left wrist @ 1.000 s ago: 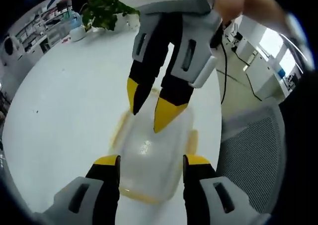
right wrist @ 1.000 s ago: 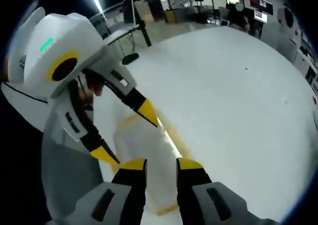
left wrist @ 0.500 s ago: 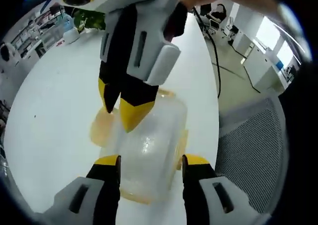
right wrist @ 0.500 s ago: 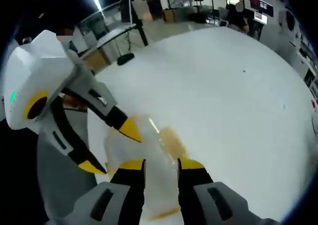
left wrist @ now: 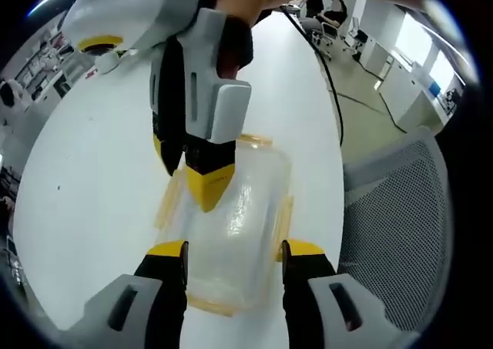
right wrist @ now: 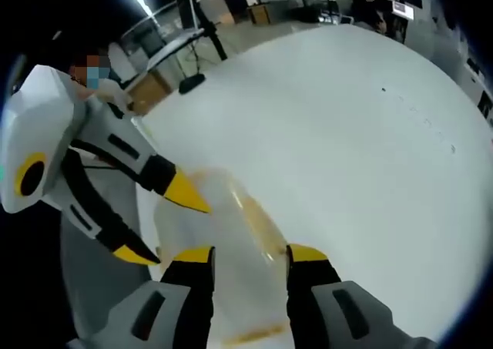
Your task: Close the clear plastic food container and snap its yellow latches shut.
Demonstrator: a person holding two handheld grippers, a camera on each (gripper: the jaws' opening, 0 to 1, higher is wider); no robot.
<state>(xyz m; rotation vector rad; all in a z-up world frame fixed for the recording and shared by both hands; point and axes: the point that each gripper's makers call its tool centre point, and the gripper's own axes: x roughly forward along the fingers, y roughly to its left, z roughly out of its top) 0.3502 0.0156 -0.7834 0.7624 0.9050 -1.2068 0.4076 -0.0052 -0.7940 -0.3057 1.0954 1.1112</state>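
Note:
The clear plastic container (left wrist: 235, 210) lies on the white table (left wrist: 85, 172) with its lid on. Yellow latches show on its left side (left wrist: 166, 203), right side (left wrist: 285, 214) and far end (left wrist: 254, 141). My left gripper (left wrist: 235, 249) is open, one jaw on each side of the container's near end. The right gripper (left wrist: 187, 176) comes down from above, open, its yellow tips over the lid's left edge by the left latch. In the right gripper view the container (right wrist: 223, 233) lies between the right gripper's (right wrist: 248, 254) own jaws, with the left gripper (right wrist: 160, 224) at its left.
A grey mesh chair (left wrist: 393, 210) stands close to the table's right edge. A black cable (left wrist: 331, 79) runs across the floor beyond it. The table (right wrist: 370, 164) stretches wide and bare to the right, with office desks (right wrist: 254, 10) far behind.
The right gripper has swung to the container's left edge and its jaws stand wider apart. The left latch lies narrower against the side than before. My left gripper has stayed put.

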